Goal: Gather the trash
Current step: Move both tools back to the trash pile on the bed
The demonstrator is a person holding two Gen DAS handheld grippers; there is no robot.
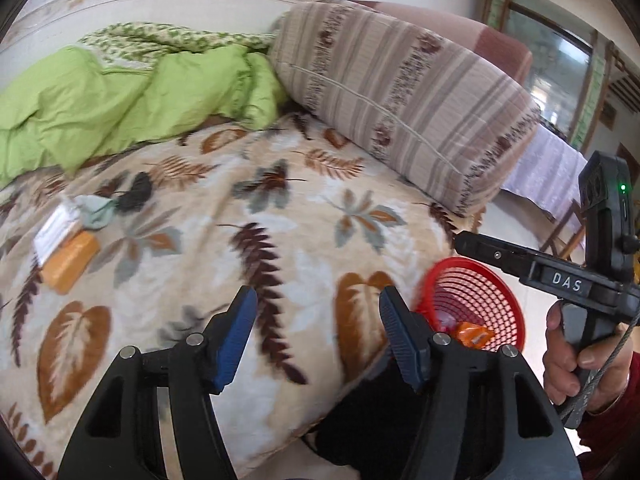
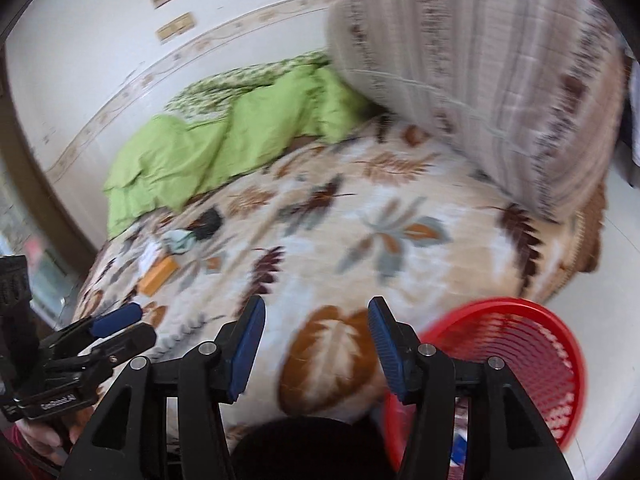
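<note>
So some trash, an orange wrapper (image 1: 474, 334), is already in the red basket (image 1: 500, 280), just right of the left gripper (image 1: 318, 332). Both the left gripper and the right gripper (image 2: 316, 344) hang apart, holding nothing. More trash (image 1: 68, 248) waits far ahead on the left of the bed (image 1: 280, 240). A big striped pillow (image 1: 400, 96) and green blanket (image 1: 120, 96) sit farther back, out of the way.

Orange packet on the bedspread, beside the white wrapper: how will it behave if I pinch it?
The orange packet looks flat and boxy, so probably light and fairly stiff. It lies on the soft leaf-print blanket, so it may sink when pressed. The white wrapper overlaps its edge and might get dragged along.
</note>
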